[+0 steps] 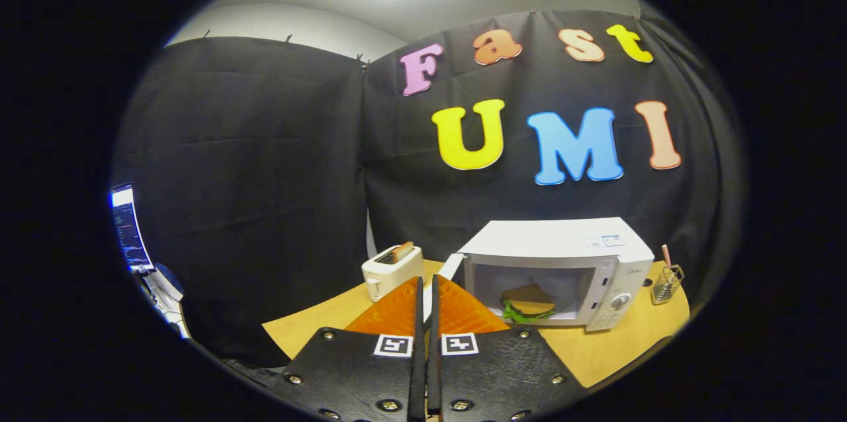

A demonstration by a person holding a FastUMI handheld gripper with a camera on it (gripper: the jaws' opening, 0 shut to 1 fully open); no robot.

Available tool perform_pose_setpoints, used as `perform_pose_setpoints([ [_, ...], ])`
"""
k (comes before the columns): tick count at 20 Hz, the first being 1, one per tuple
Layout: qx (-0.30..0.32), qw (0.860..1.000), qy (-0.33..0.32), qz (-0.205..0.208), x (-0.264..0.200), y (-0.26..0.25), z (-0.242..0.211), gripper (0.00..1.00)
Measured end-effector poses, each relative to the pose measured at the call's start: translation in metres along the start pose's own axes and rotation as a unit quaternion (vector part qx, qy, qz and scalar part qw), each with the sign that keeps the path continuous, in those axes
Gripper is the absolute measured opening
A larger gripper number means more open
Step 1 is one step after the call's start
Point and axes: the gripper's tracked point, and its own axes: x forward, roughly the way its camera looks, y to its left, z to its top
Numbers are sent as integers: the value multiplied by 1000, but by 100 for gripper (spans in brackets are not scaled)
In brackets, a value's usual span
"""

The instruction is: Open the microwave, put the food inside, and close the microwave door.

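1. White boxy microwave (562, 243) sits on the pale wooden table (595, 349), beyond and to the right of your gripper (427, 293); its door (451, 268) hangs open on the left side, seen edge-on.
2. Food is already in: a sandwich with tan bread and green lettuce (527, 303) rests on the cavity floor, near the front lip.
3. Your gripper's fingers are pressed together, nothing between them, well short of the door.
4. Judged step left: close the door.
5. Risk: the door's thin edge faces you, so a push from this angle could slip off it or swing it wider instead of shut.
6. Risk: the sandwich looks close to the opening; the door may pinch it or fail to latch.
7. Risk: a hard shove could slide the microwave toward the small wire basket (667, 284) on its right.
8. Risk: the white toaster with a slice in it (392, 268) stands just left of the door; a wide sweep could clip it.
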Motion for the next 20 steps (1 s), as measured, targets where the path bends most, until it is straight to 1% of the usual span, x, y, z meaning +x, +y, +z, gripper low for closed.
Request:
perform_pose_setpoints([
  [3, -5, 999, 12, 51, 6, 33, -8, 2],
  [7, -9, 993, 37, 112, 14, 69, -29, 2],
  [10, -20, 987, 63, 146, 16, 91, -51, 2],
  [11, -21, 984, 74, 159, 15, 103, -67, 2],
  [16, -24, 970, 139, 199, 6, 117, -119, 2],
  [20, -25, 962, 180, 201, 1, 114, -157, 2],
])
